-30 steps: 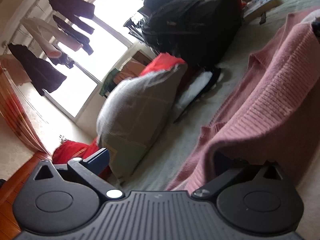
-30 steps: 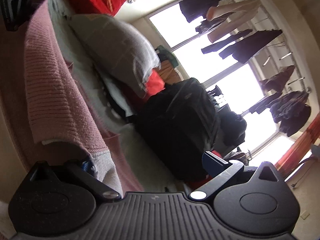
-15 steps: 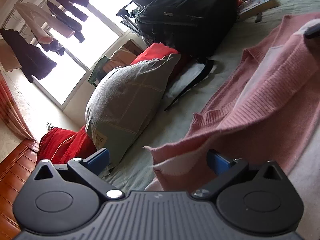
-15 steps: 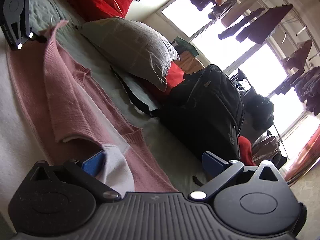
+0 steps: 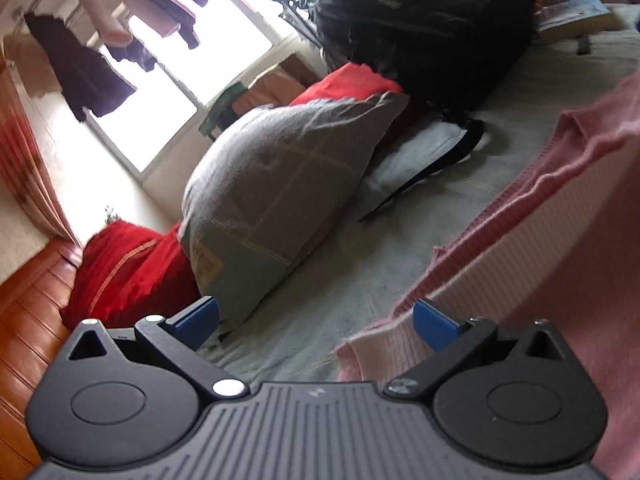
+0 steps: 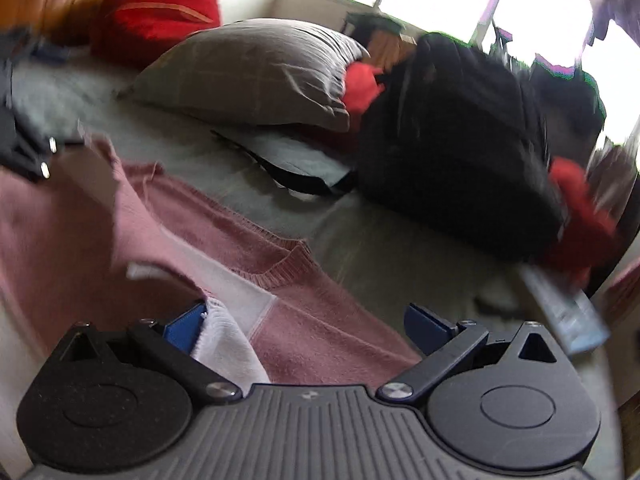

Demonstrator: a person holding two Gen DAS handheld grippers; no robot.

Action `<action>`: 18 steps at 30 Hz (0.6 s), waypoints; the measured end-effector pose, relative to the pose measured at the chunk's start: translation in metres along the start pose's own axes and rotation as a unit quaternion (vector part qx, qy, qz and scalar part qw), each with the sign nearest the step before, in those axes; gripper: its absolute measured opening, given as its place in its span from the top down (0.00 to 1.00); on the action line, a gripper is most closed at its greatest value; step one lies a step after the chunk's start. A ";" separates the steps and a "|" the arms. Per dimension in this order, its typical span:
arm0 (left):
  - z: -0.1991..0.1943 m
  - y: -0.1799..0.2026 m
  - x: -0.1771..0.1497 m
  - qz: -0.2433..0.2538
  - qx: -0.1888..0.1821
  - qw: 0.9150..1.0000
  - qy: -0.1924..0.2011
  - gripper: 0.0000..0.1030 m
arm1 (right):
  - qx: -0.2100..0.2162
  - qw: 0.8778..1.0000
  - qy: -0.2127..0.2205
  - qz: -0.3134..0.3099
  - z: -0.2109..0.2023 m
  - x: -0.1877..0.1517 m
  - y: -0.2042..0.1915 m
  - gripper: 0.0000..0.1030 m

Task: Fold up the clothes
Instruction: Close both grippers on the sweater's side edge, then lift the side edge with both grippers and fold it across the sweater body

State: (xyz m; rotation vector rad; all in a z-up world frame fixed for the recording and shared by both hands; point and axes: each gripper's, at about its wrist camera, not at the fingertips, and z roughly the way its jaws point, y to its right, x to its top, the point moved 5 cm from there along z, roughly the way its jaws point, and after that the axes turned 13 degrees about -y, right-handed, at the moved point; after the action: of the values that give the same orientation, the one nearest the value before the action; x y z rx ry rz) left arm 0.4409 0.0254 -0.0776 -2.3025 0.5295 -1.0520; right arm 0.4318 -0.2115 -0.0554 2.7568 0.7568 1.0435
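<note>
A pink knit sweater (image 5: 560,208) lies spread on the grey-green bed (image 5: 340,280), filling the right side of the left wrist view. Its pale hem corner (image 5: 380,354) rests against the right blue pad (image 5: 434,322). My left gripper (image 5: 316,320) is open, with its jaws wide apart. In the right wrist view the sweater (image 6: 304,320) lies under my right gripper (image 6: 306,330), which is also open. A white cuff (image 6: 224,348) touches its left pad (image 6: 184,328). The left gripper's dark body (image 6: 24,148) shows blurred at the sweater's far edge.
A grey pillow (image 5: 280,184) and a black backpack (image 5: 432,28) sit along the bed's far side, with red cushions (image 5: 128,272) beside them. A book (image 5: 576,16) lies at the bed's far corner. Clothes hang at the bright window (image 5: 160,40). Wooden floor (image 5: 28,312) shows at left.
The sweater has dropped from hanging high over both grippers to lying low on the bed. Both cameras have swung, and the right wrist view is now blurred. Both grippers stay open.
</note>
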 end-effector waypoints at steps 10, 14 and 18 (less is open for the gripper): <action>-0.075 0.021 -0.023 0.048 -0.101 0.993 0.040 0.01 | 0.052 0.997 0.045 -0.036 -0.080 -0.026 0.004 0.00; -0.123 0.037 -0.046 0.064 -0.187 0.979 0.040 0.01 | 0.040 0.994 0.028 -0.099 -0.101 -0.057 -0.011 0.00; -0.161 0.059 -0.071 0.048 -0.245 0.968 0.034 0.01 | -0.009 0.988 -0.010 -0.155 -0.094 -0.083 -0.029 0.00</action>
State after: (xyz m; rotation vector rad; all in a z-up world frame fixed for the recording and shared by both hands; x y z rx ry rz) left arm 0.2651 -0.0321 -0.0669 -2.6307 1.0160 -1.0424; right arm 0.3054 -0.2338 -0.0408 2.5187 1.1218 0.9502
